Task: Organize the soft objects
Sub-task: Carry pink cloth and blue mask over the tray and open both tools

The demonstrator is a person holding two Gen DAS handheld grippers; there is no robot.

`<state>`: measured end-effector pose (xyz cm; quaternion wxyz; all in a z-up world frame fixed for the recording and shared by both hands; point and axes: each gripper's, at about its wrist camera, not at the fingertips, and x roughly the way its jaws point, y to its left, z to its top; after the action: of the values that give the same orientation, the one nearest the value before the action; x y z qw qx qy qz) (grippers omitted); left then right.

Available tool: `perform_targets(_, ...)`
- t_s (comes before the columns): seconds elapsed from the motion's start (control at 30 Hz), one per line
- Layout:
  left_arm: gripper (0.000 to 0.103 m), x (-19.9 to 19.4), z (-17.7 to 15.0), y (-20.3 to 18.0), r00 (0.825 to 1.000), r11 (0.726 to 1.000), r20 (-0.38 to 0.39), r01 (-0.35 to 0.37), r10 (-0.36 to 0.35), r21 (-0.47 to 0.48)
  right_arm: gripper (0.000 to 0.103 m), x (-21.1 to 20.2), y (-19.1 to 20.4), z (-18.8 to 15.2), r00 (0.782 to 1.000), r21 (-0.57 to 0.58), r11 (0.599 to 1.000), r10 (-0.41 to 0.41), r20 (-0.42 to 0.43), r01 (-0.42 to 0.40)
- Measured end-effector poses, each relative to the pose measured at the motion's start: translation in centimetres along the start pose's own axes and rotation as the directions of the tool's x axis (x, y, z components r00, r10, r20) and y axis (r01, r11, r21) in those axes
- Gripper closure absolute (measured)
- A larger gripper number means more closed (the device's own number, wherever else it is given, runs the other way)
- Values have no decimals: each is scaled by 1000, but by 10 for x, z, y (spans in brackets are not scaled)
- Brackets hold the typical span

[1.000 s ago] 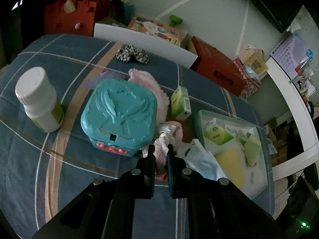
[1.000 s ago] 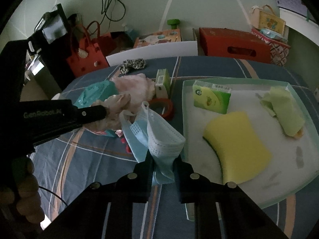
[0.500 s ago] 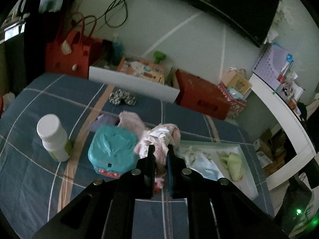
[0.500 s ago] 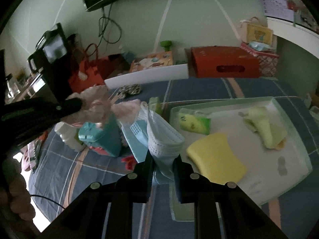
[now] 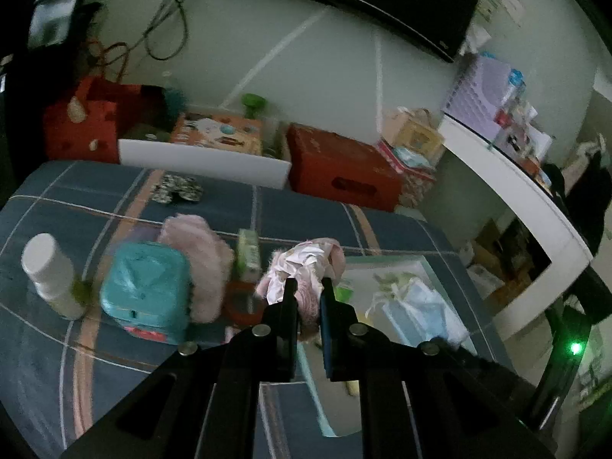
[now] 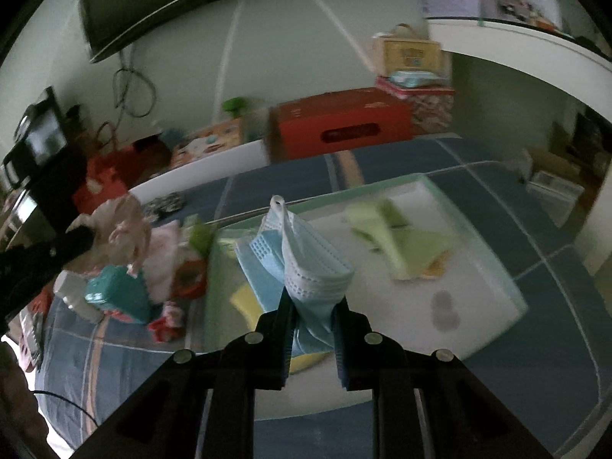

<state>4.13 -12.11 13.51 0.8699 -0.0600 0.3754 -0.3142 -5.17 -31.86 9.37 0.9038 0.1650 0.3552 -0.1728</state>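
the left tongs [image 5: 308, 290] hold a pink doll [image 5: 306, 264], the right tongs [image 6: 311, 308] hold a face mask [image 6: 306, 252]; both not yet in the tray [image 6: 493, 267].

Matte black tongs [image 5: 308, 294] — silver round screws — blue-edged inner pads [image 6: 338, 329].

A dark blue cloth [image 5: 313, 206] crossed by thin white lines and broad tan stripes is seen over the surface. A teal box [image 5: 145, 290] with a red strip along its lower front edge is shown beside a fluffy pale pink item [image 5: 199, 252]. A white bottle [image 5: 49, 275] carries a yellow-green label. A black-and-white spotted scrunchie [image 5: 176, 188] is visible. The face mask [image 6: 306, 264] is light blue with white edging. Pale green cloths [image 6: 397, 241] and a yellow sponge [image 6: 244, 302] are seen in the pale green-rimmed white tray [image 6: 489, 260]. A pink-and-white soft toy [image 5: 306, 267] is seen at the black left claw [image 5: 308, 298].
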Motion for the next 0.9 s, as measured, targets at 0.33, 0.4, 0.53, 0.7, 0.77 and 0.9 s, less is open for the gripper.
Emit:
perform_targets(0.33, 93, 33, -15, -53, 996, 991, -62, 75, -69, 109, 84, -5, -74, 0, 990, 119, 982, -144, -8, 143)
perform_targets(0.4, 93, 42, -17, -63, 994, 988, -76, 90, -81, 124, 84, -4, -84, 1, 987, 133, 978, -160, -13, 160)
perform_targets(0.53, 93, 58, -20, -76, 991, 984, -99, 107, -93, 146, 84, 6, -101, 4, 981, 140, 971, -188, -36, 191)
perform_targets(0.7, 93, 81, -25, -91, 988, 978, -120, 114, -94, 173, 84, 26, -112, 5, 977, 134, 968, -202, -74, 210)
perform_targets(0.77, 93, 90, -29, -97, 988, 976, -130, 109, -86, 189, 83, 35, -115, 4, 974, 121, 969, -207, -92, 217)
perform_targets(0.9, 93, 112, -40, -104, 982, 974, -174, 109, -74, 200, 83, 50, -116, 3, 970, 103, 969, -213, -116, 225)
